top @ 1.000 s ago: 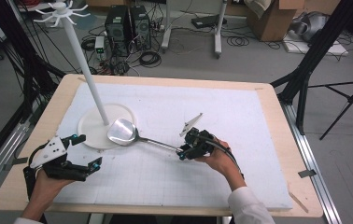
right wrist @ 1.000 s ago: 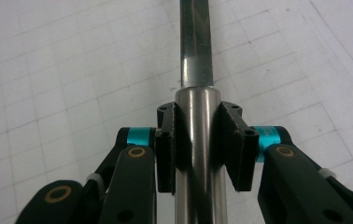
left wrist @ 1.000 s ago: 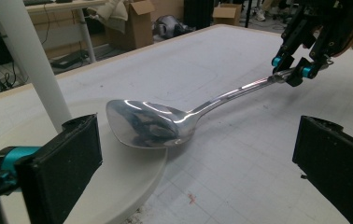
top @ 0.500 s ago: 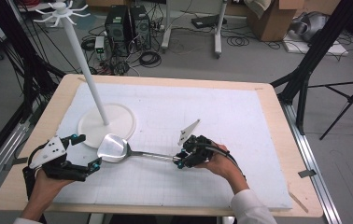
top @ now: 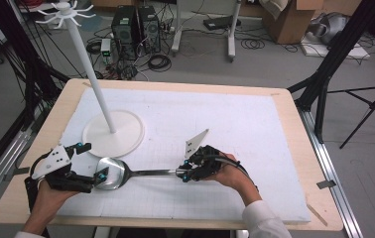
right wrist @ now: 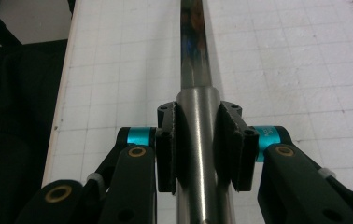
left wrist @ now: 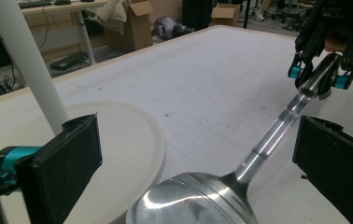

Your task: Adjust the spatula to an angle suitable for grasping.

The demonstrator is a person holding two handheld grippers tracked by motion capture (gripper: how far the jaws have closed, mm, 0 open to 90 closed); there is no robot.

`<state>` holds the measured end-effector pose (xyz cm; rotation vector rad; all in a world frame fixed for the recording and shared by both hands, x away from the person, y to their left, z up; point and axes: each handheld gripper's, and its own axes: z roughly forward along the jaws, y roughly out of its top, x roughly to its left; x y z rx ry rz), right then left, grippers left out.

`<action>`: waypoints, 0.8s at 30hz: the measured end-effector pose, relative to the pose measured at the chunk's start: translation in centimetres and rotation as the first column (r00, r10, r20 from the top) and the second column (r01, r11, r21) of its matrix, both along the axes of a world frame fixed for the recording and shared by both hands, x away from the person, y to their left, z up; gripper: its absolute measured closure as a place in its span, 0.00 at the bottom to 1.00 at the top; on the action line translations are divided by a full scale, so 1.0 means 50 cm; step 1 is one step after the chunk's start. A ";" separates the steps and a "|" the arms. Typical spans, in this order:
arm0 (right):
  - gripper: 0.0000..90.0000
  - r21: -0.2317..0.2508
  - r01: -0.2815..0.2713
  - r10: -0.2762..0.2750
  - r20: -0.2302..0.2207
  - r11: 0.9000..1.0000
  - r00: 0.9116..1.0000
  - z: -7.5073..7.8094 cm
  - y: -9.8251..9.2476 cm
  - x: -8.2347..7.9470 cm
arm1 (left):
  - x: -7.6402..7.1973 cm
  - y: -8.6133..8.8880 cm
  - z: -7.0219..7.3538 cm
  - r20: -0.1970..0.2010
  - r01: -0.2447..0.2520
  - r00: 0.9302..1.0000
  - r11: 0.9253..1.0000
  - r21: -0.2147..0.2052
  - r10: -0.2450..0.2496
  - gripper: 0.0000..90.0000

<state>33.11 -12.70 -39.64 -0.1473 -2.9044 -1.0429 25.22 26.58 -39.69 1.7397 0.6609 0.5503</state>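
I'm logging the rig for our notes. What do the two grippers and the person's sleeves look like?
Both grippers, left and right, are black with teal accents near the jaws and a grey three-cornered plate on top. Brass-coloured pivots show in the right gripper view. The sleeves are white.

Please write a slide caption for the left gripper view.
Open left gripper at the ladle; right gripper clamps its handle.

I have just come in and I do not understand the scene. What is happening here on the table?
A person works with two hand-held grippers. The right gripper is shut on the handle of a metal ladle, whose bowl lies beside the white stand. The left gripper is open, its jaws standing on either side of the bowl without closing on it.
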 end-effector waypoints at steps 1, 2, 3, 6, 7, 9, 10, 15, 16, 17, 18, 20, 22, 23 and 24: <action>0.77 0.000 0.000 0.000 0.000 1.000 1.000 0.000 0.000 0.000 | 0.000 0.000 0.000 0.000 0.000 1.000 1.000 0.000 0.000 0.02; 0.77 -0.001 -0.001 0.001 0.000 1.000 1.000 -0.002 0.000 0.001 | 0.000 -0.001 0.000 0.000 -0.001 1.000 1.000 0.002 0.001 0.02; 0.77 -0.003 0.001 -0.001 -0.013 1.000 1.000 -0.002 0.000 0.000 | 0.000 -0.001 0.000 0.000 0.000 1.000 1.000 0.002 0.000 0.02; 0.77 -0.004 -0.005 0.005 0.005 1.000 1.000 -0.002 0.002 -0.001 | 0.000 -0.002 -0.001 -0.002 0.000 1.000 1.000 0.002 0.000 0.02; 0.76 -0.003 -0.008 0.008 0.009 1.000 1.000 -0.004 0.002 -0.001 | 0.000 -0.002 -0.001 -0.002 0.002 1.000 1.000 0.005 -0.002 0.02; 0.75 -0.011 -0.003 0.004 0.032 1.000 0.999 -0.006 0.003 -0.003 | 0.000 -0.002 -0.001 -0.004 0.003 1.000 1.000 0.007 -0.003 0.02; 0.66 -0.024 0.004 -0.003 0.049 1.000 0.999 -0.007 0.005 -0.004 | 0.000 -0.003 -0.001 -0.003 0.006 1.000 1.000 0.009 -0.006 0.02; 0.48 -0.014 0.030 -0.029 0.059 0.999 0.998 -0.009 0.004 -0.003 | 0.000 -0.004 -0.001 -0.004 0.007 1.000 1.000 0.010 -0.007 0.02; 0.48 -0.015 0.033 -0.032 0.057 0.999 0.998 -0.009 0.003 -0.002 | 0.000 -0.004 0.000 -0.004 0.008 1.000 1.000 0.014 -0.008 0.02; 0.47 -0.015 0.034 -0.033 0.059 0.999 0.998 -0.008 0.002 -0.002 | 0.000 -0.005 0.000 -0.002 0.011 1.000 1.000 0.015 -0.010 0.02; 0.43 -0.004 0.041 -0.041 0.057 0.999 0.998 -0.004 -0.001 -0.004 | -0.001 -0.006 0.000 -0.004 0.011 1.000 1.000 0.014 -0.011 0.02; 0.39 0.020 0.050 -0.051 0.057 0.999 0.997 0.001 -0.007 -0.004 | -0.001 -0.010 0.002 0.001 0.018 1.000 1.000 0.025 -0.018 0.02; 0.36 0.027 0.046 -0.047 0.062 0.999 0.997 0.003 -0.010 -0.004 | -0.001 -0.014 0.004 0.003 0.026 1.000 0.999 0.042 -0.026 0.02; 0.31 0.038 0.054 -0.056 0.060 0.998 0.997 0.006 -0.016 -0.006 | -0.001 -0.015 0.005 0.003 0.030 1.000 0.999 0.042 -0.031 0.02; 0.21 0.063 0.071 -0.076 0.073 0.995 0.994 0.011 -0.027 -0.010 | -0.001 -0.020 0.008 0.002 0.042 0.999 0.998 0.045 -0.042 0.02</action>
